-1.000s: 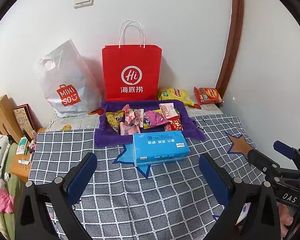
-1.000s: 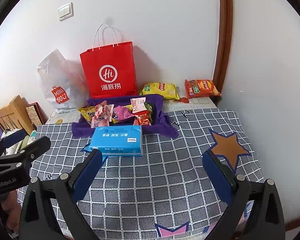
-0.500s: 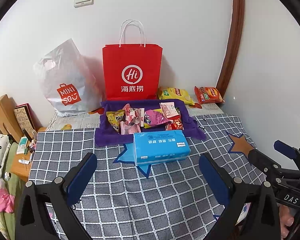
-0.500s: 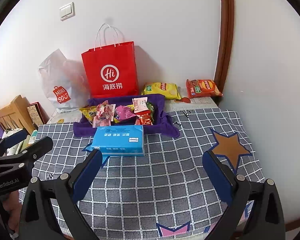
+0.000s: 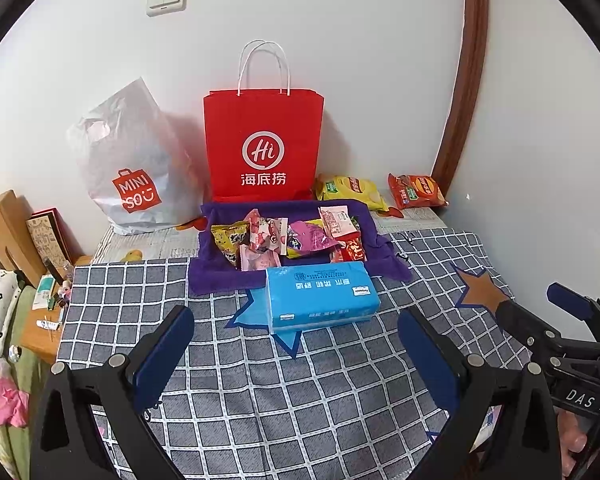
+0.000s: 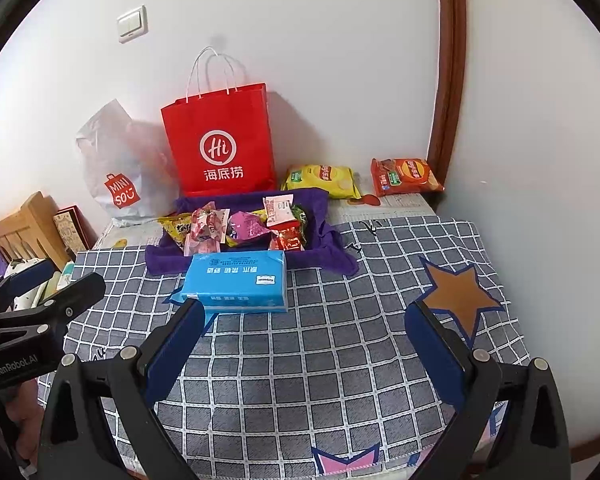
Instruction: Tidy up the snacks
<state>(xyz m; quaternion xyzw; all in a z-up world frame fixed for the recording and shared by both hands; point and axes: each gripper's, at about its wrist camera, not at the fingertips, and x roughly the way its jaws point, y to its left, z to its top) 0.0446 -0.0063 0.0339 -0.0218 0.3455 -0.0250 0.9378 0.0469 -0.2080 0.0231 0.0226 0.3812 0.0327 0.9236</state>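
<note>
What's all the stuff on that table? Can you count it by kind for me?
Carrier bags: 2, a red paper bag and a white plastic bag.
Chip bags by the wall: 2, one yellow, one orange-red.
Blue tissue packs: 1.
Purple cloth trays: 1, holding a heap of small snack packets too overlapped to count.
Total: 6, plus the heap.

A heap of small crinkled snack packets [image 5: 288, 238] (pink, yellow, magenta and red wrappers, overlapping at odd angles) fills a purple cloth-lined tray [image 5: 216, 276] on the checked tablecloth. Behind the tray, near the wall, a yellow crisp bag [image 5: 350, 191] lies flat. Just beside it lies an orange-red crisp bag [image 5: 416, 191], both sealed.
</note>
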